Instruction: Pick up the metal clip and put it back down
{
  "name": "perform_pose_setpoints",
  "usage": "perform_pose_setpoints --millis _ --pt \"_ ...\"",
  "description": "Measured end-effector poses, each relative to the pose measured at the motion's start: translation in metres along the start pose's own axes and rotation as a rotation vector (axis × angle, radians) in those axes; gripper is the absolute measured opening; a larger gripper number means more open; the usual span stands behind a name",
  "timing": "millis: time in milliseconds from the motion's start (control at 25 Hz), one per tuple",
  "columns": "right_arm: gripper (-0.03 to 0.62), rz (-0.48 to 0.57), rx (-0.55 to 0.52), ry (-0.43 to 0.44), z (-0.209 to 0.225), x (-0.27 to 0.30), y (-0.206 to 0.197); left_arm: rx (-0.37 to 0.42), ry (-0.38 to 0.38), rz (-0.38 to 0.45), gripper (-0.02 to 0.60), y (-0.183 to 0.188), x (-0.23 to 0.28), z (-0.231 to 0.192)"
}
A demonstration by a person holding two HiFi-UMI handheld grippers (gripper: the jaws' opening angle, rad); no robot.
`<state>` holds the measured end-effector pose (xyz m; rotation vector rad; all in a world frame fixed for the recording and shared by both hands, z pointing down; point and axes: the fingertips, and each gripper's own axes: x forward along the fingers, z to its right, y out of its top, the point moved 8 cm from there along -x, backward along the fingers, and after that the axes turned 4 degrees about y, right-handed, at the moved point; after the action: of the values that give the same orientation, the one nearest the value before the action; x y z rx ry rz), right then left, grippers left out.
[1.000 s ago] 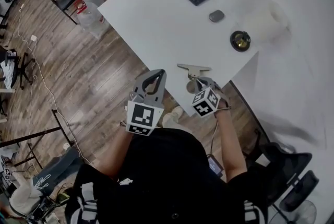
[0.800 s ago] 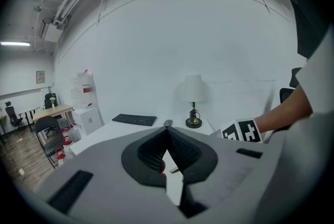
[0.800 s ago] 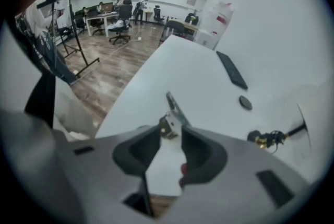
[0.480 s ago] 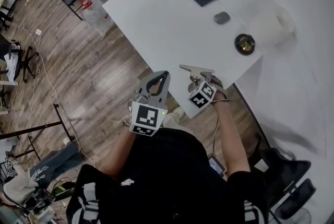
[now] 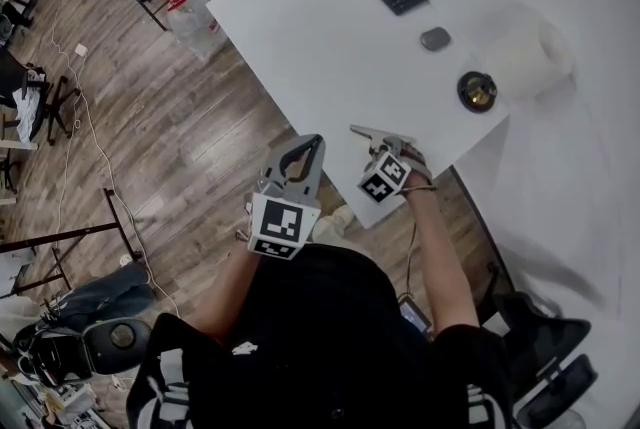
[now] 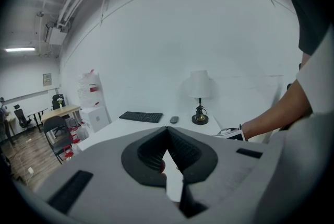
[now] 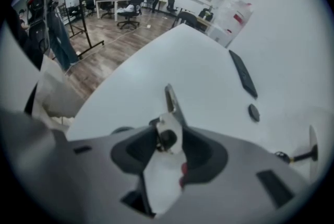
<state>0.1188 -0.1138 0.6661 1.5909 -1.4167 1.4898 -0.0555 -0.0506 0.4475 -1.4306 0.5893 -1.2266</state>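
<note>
right gripper (image 7: 169,133): fingers apart, just eased in a little from their widest. The clip (image 7: 173,105) stands between them, and the pads do not seem to press on it.
clip: lies on the bench (image 5: 300,37) near its front edge, with its long bar pointing away from the right gripper.
left gripper (image 6: 167,131): fingers closed tip to tip, with nothing between them.
head view only: the left gripper hangs off the bench over the wood floor (image 5: 150,137), beside the right gripper. The right gripper tilts steeply down at the clip.
left gripper view only: the lamp (image 6: 199,93) stands upright with a white shade at the bench's far side, just right of the mouse (image 6: 174,119) and keyboard (image 6: 141,116). A forearm (image 6: 276,113) reaches in from the right.
right gripper view only: a dark hole shows in the clip's bright plate between the fingers. Office chairs (image 7: 128,15) stand far off on the floor.
</note>
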Motion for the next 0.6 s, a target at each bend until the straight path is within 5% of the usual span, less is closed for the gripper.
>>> perform_pose_setpoints --millis 600 --pt "0.086 -0.010 -0.007 -0.044 0.012 -0.010 0.004 0.002 0.007 0.000 0.023 0.002 0.011 0.002"
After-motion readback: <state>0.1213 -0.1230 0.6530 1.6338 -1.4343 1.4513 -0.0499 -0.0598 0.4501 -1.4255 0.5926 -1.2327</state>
